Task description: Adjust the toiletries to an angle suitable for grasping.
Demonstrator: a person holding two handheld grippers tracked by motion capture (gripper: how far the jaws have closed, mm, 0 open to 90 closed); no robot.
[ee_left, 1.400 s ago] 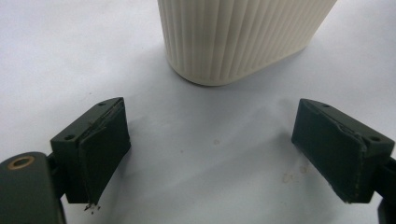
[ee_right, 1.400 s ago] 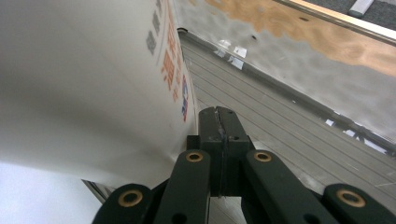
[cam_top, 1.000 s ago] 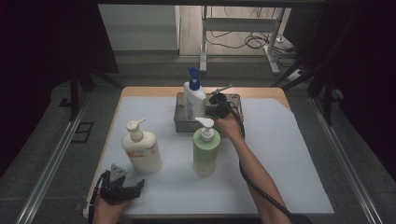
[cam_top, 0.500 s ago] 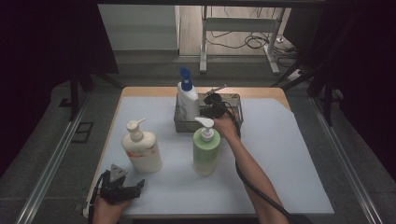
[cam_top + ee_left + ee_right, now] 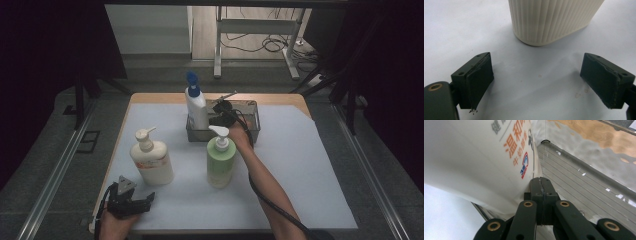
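The right gripper (image 5: 541, 181) has its two black jaws pressed flat together, with nothing between them. They sit right against the lower side of a white bottle (image 5: 474, 157), touching or almost touching it. The bottle has a smooth, glossy, rounded body printed with orange characters and a small red and blue logo.

From above, the bottle (image 5: 196, 107) stands upright with a blue pump top, in the left end of a grey metal tray (image 5: 252, 131) at the far middle of the table. The right gripper (image 5: 220, 114) lies inside the tray just to the right of the bottle, with a black cable trailing back along the person's forearm. Close up, the tray (image 5: 584, 185) shows a ribbed floor and a low shiny wall.

The left gripper (image 5: 537, 82) has its jaws wide apart, holding nothing, just above the pale sheet (image 5: 454, 30) that covers the table. A cream bottle (image 5: 551, 20) with fine upright ribs stands a little ahead of them, apart from both pads.

From above, the left gripper (image 5: 131, 202) rests at the near left edge of the table in the person's hand. The cream bottle (image 5: 152, 160), with a pump, stands just beyond it. A green bottle (image 5: 221, 162) with a white pump stands near the middle of the sheet, in front of the tray.
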